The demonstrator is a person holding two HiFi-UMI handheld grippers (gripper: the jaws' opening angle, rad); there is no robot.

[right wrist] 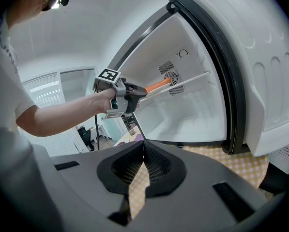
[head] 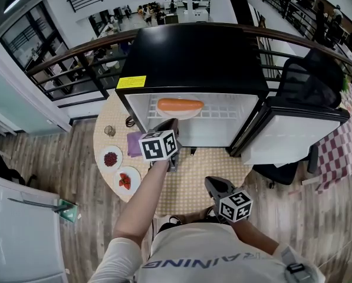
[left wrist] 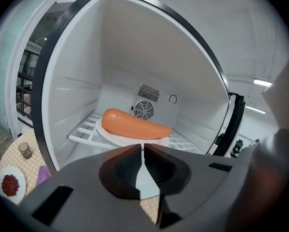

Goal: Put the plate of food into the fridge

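A white plate (head: 194,114) carrying a long orange piece of food (head: 180,105) rests on the wire shelf inside the open black mini fridge (head: 193,58). In the left gripper view the food (left wrist: 134,124) lies on the plate (left wrist: 116,138) just beyond my left gripper (left wrist: 143,149), whose jaws are shut with nothing between them. In the head view that left gripper (head: 167,124) hovers at the fridge opening, apart from the plate. My right gripper (head: 213,184) hangs lower over the table, shut and empty. The right gripper view shows my right gripper (right wrist: 143,149) and the left gripper (right wrist: 134,94).
The fridge door (head: 293,134) stands swung open to the right. On the round checked table (head: 193,181), two small plates of red food (head: 111,158) (head: 125,180), a glass (head: 109,131) and a purple cloth (head: 134,143) lie left of the fridge. A black chair (head: 308,84) stands at the right.
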